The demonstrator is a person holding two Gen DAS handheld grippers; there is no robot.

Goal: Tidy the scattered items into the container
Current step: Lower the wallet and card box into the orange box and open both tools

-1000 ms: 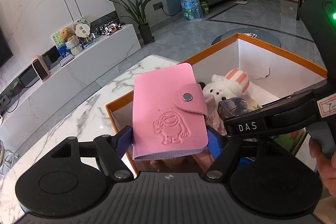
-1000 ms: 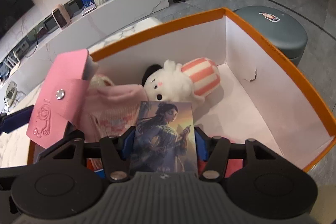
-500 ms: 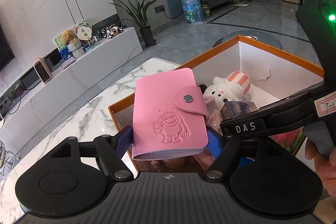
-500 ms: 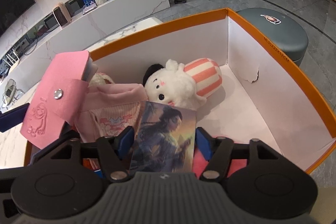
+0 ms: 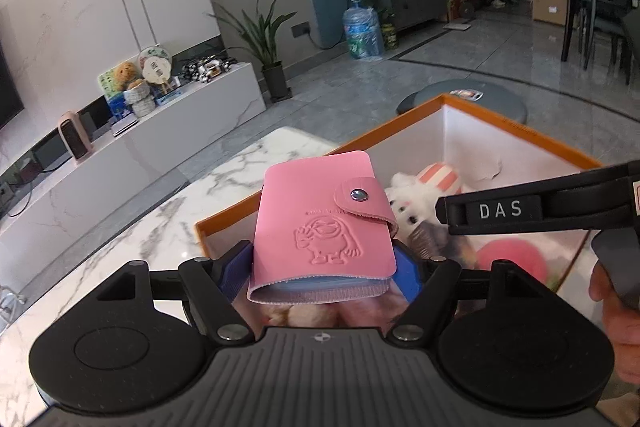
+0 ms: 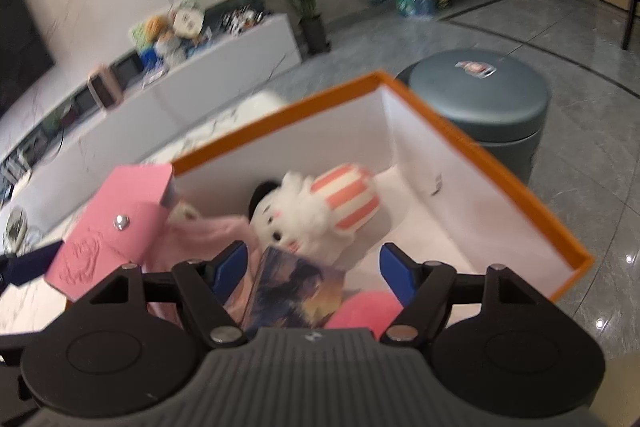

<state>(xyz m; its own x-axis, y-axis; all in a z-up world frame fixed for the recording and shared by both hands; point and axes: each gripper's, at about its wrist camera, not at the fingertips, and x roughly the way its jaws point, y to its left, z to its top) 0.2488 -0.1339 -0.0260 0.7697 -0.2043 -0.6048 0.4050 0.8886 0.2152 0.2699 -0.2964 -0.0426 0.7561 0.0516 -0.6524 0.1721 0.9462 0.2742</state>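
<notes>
We hold the pink card wallet (image 5: 324,223) clamped between the left gripper (image 5: 322,263) pads, poised over the near corner of the orange box (image 6: 480,155). The right gripper (image 6: 312,267) jaws are opening, and the picture card (image 6: 296,291) lies tilted between them, touching neither pad. To finish well, we lift the right gripper clear, then bring the wallet further inside before letting go (it hangs near the rim). Only the right wrist view shows the card's tilt; only the left shows the wallet's grip.
</notes>
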